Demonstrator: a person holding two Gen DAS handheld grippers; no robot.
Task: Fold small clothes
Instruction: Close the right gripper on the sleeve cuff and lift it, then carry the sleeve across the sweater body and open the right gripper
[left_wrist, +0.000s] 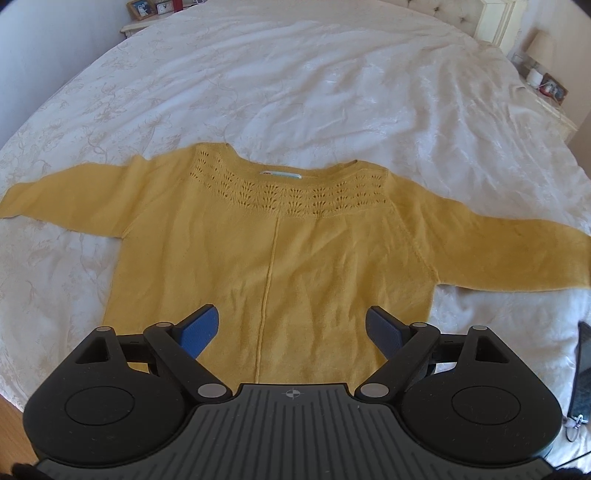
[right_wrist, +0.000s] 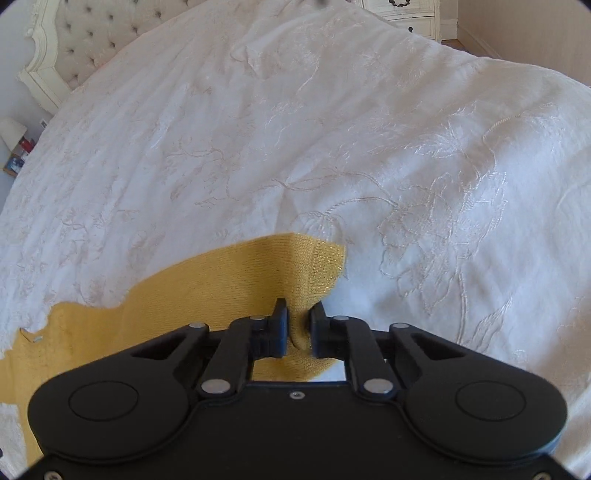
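Observation:
A yellow knit sweater (left_wrist: 295, 254) lies flat on the white bedspread (left_wrist: 295, 92), neckline away from me, both sleeves spread out sideways. My left gripper (left_wrist: 291, 325) is open, blue pads apart, hovering above the sweater's lower body near the hem. In the right wrist view my right gripper (right_wrist: 298, 317) is shut on the cuff end of a sweater sleeve (right_wrist: 258, 273), with the knit fabric pinched between its fingers. The rest of that sleeve trails off to the lower left.
The embroidered white bedspread (right_wrist: 369, 147) covers the whole bed. A tufted headboard (right_wrist: 92, 37) and nightstands with small items (left_wrist: 546, 85) stand at the bed's edges. A dark object (left_wrist: 583, 369) lies at the right bed edge. Wooden floor (left_wrist: 11, 428) shows at lower left.

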